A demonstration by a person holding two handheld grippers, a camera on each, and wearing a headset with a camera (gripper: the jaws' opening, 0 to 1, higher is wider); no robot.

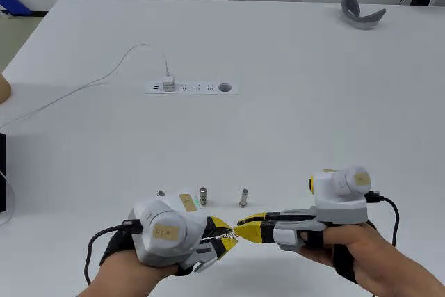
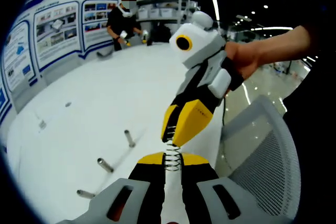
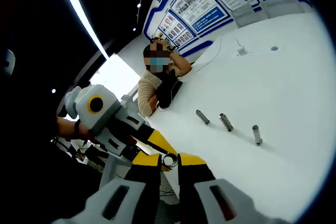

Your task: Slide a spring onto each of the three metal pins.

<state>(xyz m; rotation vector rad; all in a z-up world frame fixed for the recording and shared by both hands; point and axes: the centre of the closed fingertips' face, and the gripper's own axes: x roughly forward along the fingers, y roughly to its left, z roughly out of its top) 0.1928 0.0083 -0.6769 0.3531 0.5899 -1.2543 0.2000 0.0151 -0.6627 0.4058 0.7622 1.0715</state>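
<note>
Meeting tip to tip on the near side of the bare pin, the left gripper and the right gripper share one spring. In the left gripper view, that gripper's yellow tips are drawn in on the lower coils, while the right gripper's tips pinch the upper end. The right gripper view looks down the spring's open ring, caught between its own narrowly parted jaws.

This looks like a hand-over or re-grip before the last fitting. The middle pin and the left pin, both left of the bare pin, appear already wrapped in coils, though they are small.

To do it well, one gripper should end up holding the spring near one end, with the other end free and open. The squeeze should be light, so the coil neither flattens nor flicks away, and the second gripper should let go only once the first grip is firm. The spring's axis then has to line up with the bare pin before it goes down.

The white table lies open to the right of the bare pin and beyond it as far as the power strip. The middle pin stands near on its left, with a yellow tag just past that, so coming in from above or from the right seems safer. The table's near edge and a mesh chair lie behind the grippers, and a dropped spring could roll off there.
</note>
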